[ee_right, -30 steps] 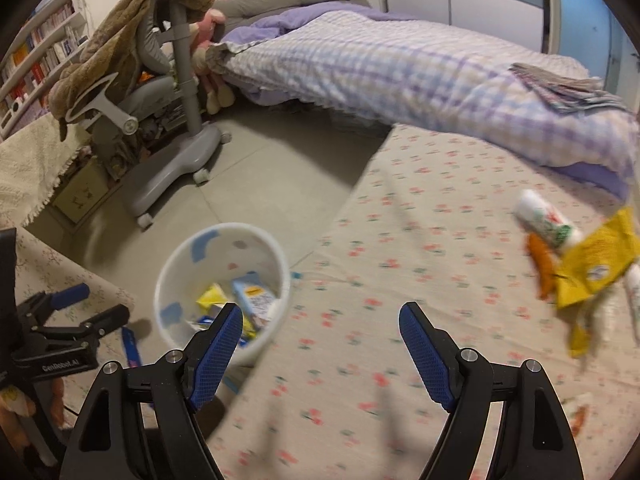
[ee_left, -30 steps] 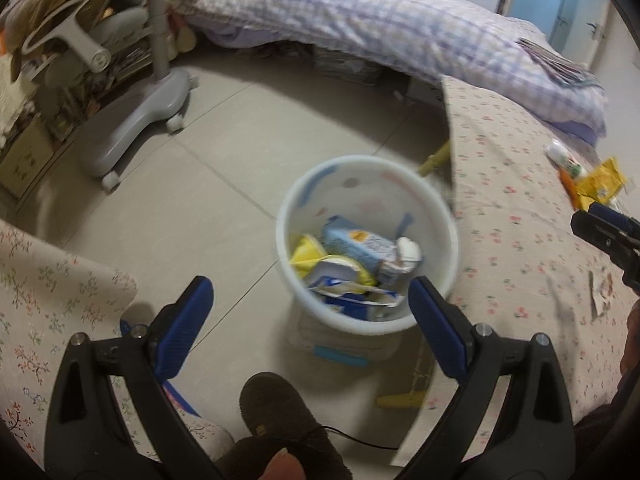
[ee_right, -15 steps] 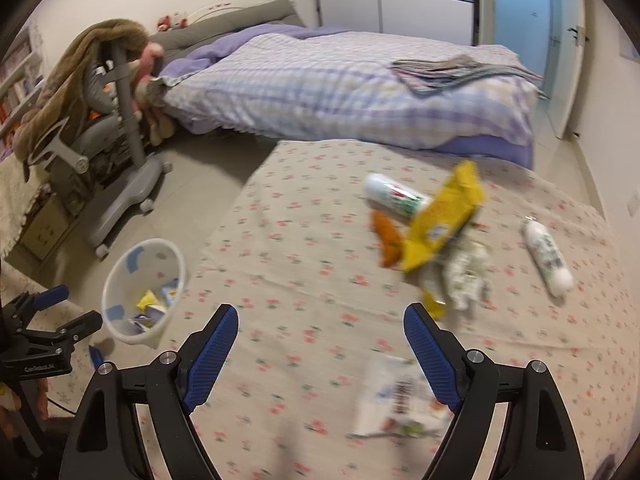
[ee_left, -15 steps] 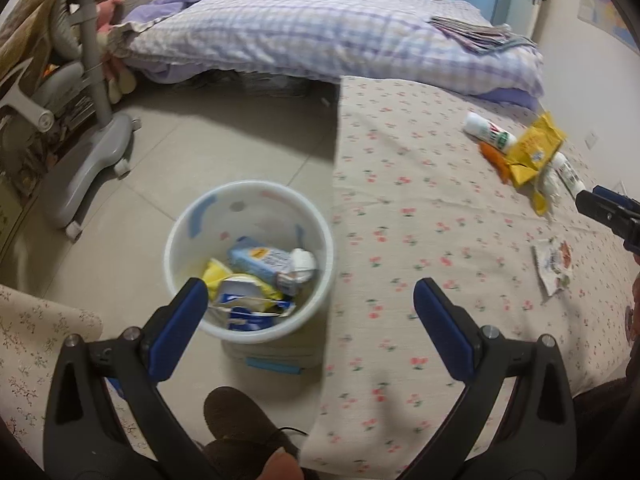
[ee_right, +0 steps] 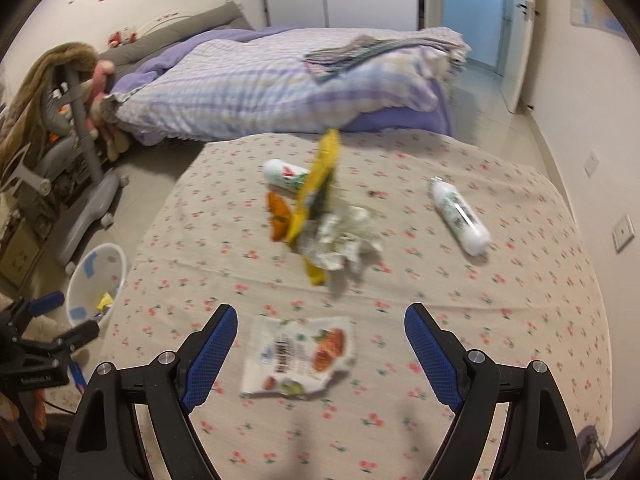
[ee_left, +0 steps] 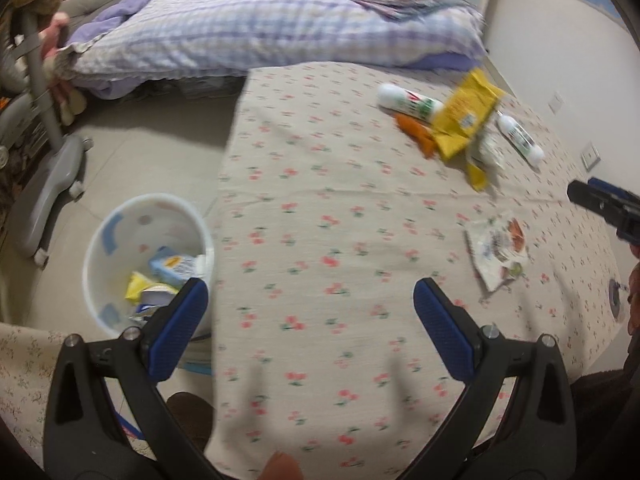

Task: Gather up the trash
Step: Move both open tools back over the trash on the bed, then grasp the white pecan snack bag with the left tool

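A floral-cloth table (ee_right: 500,312) holds trash: a flat white snack wrapper (ee_right: 300,354) (ee_left: 498,246), a yellow bag (ee_right: 316,188) (ee_left: 464,116), crumpled wrappers (ee_right: 344,236), an orange packet (ee_right: 278,216) and two white tubes (ee_right: 460,218) (ee_right: 286,174). My right gripper (ee_right: 320,344) is open and empty, with the flat wrapper between its fingers; it shows at the right edge of the left wrist view (ee_left: 604,204). My left gripper (ee_left: 310,320) is open and empty over the table's near edge. A white bin (ee_left: 116,240) (ee_right: 86,280) with trash stands on the floor at left.
A bed with a checked quilt (ee_right: 280,84) lies behind the table. A grey wheeled chair base (ee_left: 52,184) stands left of the bin. A second floral cloth (ee_left: 20,368) sits at lower left. A foot (ee_left: 188,416) shows below the left gripper.
Both grippers have swung right, from the bin toward the table. The right gripper has come close over the flat white wrapper. Both stay open.
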Demonstrator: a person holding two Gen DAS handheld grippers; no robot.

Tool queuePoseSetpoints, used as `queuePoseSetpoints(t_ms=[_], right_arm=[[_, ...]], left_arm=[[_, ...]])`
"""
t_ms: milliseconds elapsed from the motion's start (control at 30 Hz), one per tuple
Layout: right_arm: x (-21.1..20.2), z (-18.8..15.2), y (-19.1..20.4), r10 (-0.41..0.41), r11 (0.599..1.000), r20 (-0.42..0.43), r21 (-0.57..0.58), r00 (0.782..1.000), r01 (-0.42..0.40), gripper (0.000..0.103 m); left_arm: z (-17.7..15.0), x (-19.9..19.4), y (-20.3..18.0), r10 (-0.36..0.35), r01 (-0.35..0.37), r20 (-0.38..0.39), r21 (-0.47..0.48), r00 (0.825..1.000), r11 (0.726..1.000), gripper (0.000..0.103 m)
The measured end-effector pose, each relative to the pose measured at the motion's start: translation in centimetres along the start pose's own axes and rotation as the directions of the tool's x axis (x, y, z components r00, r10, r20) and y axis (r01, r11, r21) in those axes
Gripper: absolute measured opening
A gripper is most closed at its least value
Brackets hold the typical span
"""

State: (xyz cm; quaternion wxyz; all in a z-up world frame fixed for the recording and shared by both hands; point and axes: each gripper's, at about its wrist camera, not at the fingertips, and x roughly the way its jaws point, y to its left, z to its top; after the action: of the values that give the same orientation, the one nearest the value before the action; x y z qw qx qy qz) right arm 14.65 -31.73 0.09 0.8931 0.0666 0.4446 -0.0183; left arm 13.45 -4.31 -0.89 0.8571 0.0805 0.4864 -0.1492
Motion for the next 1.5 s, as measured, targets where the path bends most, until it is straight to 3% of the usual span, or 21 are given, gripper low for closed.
queuePoseSetpoints(t_ms=[300,633,933,1033,1100,1133,1233,1367,1500], right_arm=[[-0.9,-1.5,-5.1,-0.051,0.996,-0.014,0.077,0.999,0.052,0.087],[-1.1,-3.1,-9.3,-0.084,0.986,-0.042,0.139,0.996,0.090,0.087],[-1.0,-3.8,-11.5,-0.092,0.980,-0.057,0.174,0.994,0.101,0.087],[-1.0,-3.9,-11.9,-0.099,0.978,-0.063,0.178,0.993,0.109,0.087],[-0.9,-3.9,-12.2,-0.098,0.976,-0.066,0.187,0.993,0.109,0.087],[-1.0,-3.9,-12.4,-0.097,0.975,-0.067,0.194,0.993,0.108,0.087],[-0.8,-3.5,-12.8,-0.106,0.970,-0.063,0.212,0.992,0.118,0.087],[1.1,-0.9,-13.2,-0.187,0.961,-0.103,0.189,0.977,0.203,0.087],[3.6,2.1,-14.2,-0.174,0.958,-0.079,0.218,0.982,0.187,0.087]], left_arm=[[0.0,2.3,-6.5,-0.070,0.076,-0.062,0.107,0.996,0.991,0.102],[0.5,6.0,-14.1,-0.162,0.183,-0.108,0.221,0.981,0.958,0.102],[0.8,8.7,-16.8,-0.174,0.199,-0.154,0.165,0.973,0.966,0.101],[0.6,9.2,-17.4,-0.113,0.140,-0.150,0.182,0.982,0.973,0.087],[0.7,8.8,-17.5,-0.108,0.134,-0.135,0.197,0.985,0.971,0.072],[0.7,8.6,-17.5,-0.118,0.144,-0.135,0.200,0.984,0.969,0.070],[0.9,7.9,-17.2,-0.129,0.156,-0.140,0.202,0.982,0.967,0.069],[1.5,7.0,-16.5,-0.130,0.154,-0.120,0.214,0.984,0.965,0.068],[2.6,6.1,-14.9,-0.149,0.164,-0.092,0.181,0.985,0.970,0.068]])
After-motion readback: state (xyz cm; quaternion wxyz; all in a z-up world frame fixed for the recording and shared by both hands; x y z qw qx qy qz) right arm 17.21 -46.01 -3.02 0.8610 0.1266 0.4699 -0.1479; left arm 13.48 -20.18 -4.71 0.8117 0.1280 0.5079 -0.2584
